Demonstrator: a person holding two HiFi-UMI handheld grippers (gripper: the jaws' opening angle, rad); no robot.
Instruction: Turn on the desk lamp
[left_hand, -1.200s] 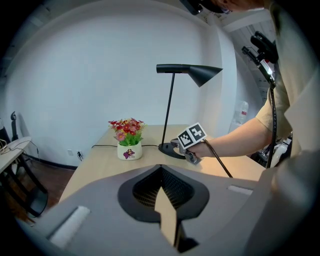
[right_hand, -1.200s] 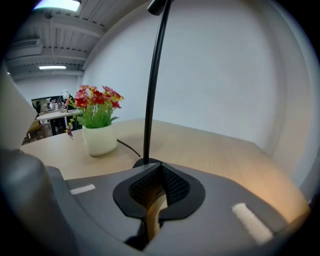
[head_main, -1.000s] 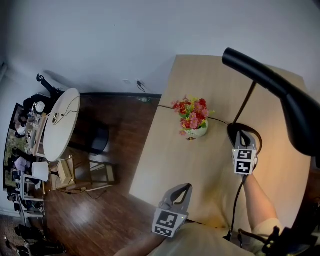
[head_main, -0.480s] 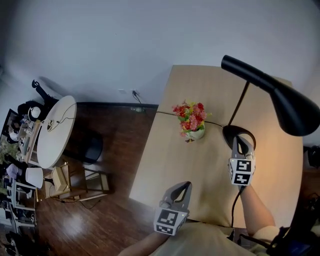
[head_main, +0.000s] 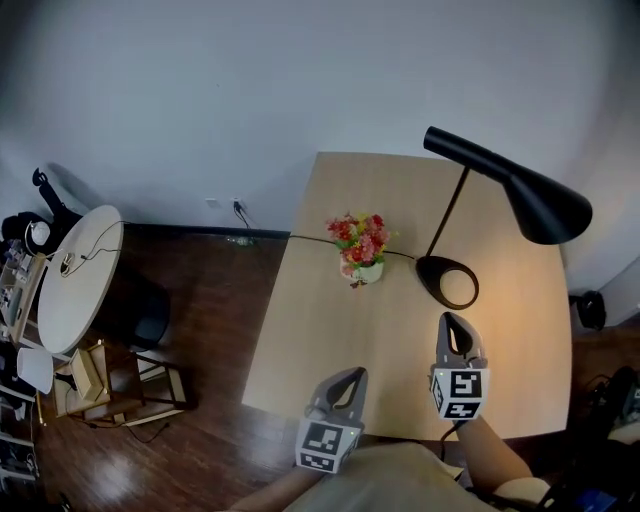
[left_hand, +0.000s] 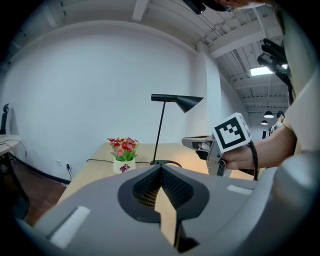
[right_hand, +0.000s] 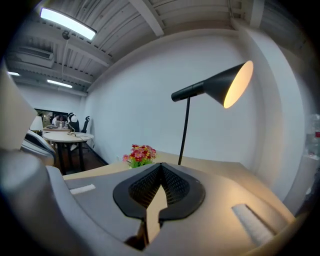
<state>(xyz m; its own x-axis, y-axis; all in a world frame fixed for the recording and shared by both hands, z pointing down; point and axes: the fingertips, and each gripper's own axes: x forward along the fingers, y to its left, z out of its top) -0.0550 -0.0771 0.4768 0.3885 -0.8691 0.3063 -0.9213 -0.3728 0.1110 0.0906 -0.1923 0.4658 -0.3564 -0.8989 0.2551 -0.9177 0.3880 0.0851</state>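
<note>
The black desk lamp (head_main: 538, 203) stands at the table's far right, its round base (head_main: 447, 281) beside the flower pot (head_main: 360, 250). Its shade glows inside in the right gripper view (right_hand: 235, 84), and warm light falls on the wood beneath it. My right gripper (head_main: 449, 320) hovers a short way nearer than the base, apart from it, jaws shut on nothing. My left gripper (head_main: 354, 376) hangs over the table's near edge, also shut and empty. In the left gripper view the lamp (left_hand: 177, 101) rises behind the right gripper (left_hand: 199, 143). Both jaw pairs, left (left_hand: 161, 167) and right (right_hand: 161, 165), meet at the tips.
The wooden table (head_main: 320, 330) stands against a white wall, and a black cord (head_main: 310, 238) runs off its left edge to a wall socket. On the dark wood floor to the left are a round white table (head_main: 75, 275), chairs and clutter.
My right gripper has drawn back from the lamp base towards the near edge. The head view has pulled away, so the whole lamp and table now show. The left gripper has barely moved.
</note>
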